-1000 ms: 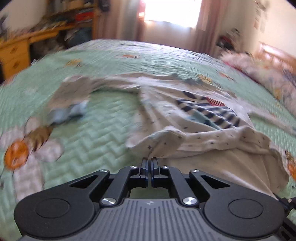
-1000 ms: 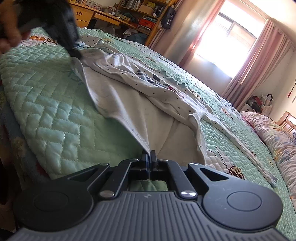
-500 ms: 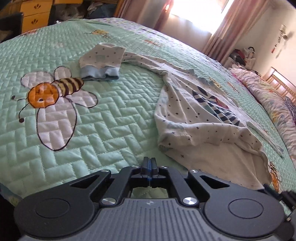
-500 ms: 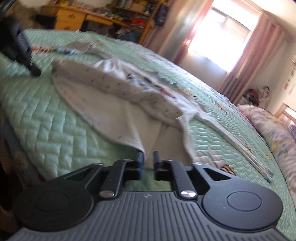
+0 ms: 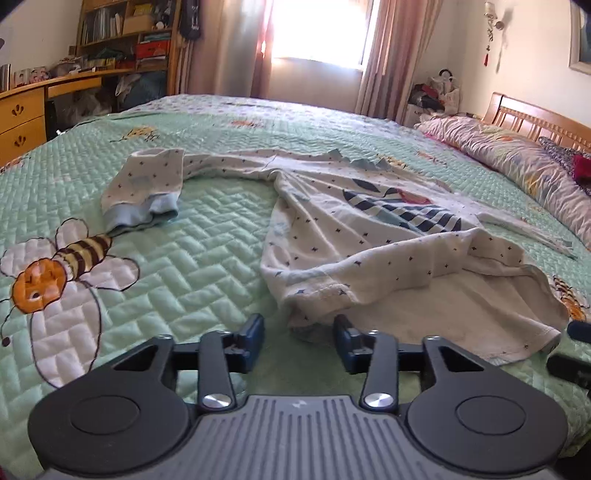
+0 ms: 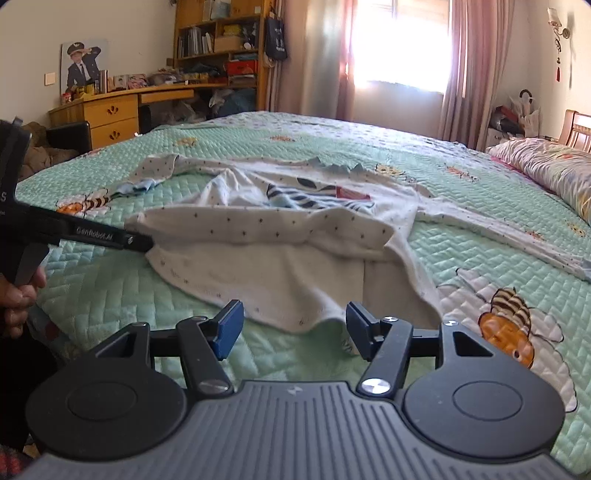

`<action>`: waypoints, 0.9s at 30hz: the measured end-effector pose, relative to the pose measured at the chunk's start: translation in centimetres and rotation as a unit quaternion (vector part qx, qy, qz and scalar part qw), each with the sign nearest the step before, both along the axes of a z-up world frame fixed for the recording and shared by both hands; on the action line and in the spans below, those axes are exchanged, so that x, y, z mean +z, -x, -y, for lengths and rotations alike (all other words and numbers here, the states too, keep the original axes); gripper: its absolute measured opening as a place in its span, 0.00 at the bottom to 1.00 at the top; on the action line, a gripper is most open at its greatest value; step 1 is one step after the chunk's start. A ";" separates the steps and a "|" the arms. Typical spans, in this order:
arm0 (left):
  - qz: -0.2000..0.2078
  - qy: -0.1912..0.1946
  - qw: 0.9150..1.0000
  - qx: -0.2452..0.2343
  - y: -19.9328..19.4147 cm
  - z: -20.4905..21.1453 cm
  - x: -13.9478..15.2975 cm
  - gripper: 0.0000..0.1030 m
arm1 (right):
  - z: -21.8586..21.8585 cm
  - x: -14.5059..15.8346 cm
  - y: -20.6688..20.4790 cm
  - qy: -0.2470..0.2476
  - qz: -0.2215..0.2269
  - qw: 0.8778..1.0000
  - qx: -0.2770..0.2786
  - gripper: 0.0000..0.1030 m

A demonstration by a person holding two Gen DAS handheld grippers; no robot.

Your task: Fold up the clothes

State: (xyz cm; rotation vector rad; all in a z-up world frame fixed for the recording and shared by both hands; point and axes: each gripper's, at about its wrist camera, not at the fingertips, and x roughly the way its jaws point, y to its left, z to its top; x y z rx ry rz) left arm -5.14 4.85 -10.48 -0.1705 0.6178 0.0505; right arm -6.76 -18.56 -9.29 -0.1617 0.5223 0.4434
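One white dotted shirt (image 5: 369,240) lies rumpled on the green quilted bed (image 5: 207,236); two tongs, left tongs (image 5: 298,341) and right tongs (image 6: 293,330), both spread, gripping nothing, at its near hem.

Daylit bedroom, sharp near the lens, blown out at the window.

Strong daylight entered through the curtained window (image 5: 317,33) at the far wall, which was overexposed to plain white in both views, with a hazy glow spreading onto the pink curtains (image 6: 461,66) beside it. The mint-green quilted bedspread (image 5: 207,236) was evenly and softly lit; the white star-dotted garment (image 6: 280,236) cast only a faint shadow under its folded edge. Both frames were sharp, without motion blur. Fisheye distortion bowed the bed and the wooden bookshelf (image 6: 221,44), and dark vignetting cut the upper corners. The far clutter looked soft and slightly washed out.
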 end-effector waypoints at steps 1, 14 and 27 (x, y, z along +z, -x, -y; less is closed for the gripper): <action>0.001 0.002 1.000 -0.001 0.0 0.0 0.0 0.51 | -0.1 -0.1 0.1 0.000 0.001 1.000 0.001 0.61; 0.001 -0.004 0.999 0.049 -2.0 0.0 -0.2 0.62 | 0.3 -0.6 -0.3 -0.024 0.000 1.000 -0.008 0.63; -0.015 -0.086 0.996 0.005 1.3 -0.3 2.6 0.02 | 0.5 -1.5 -0.8 -0.033 0.011 0.999 -0.021 0.68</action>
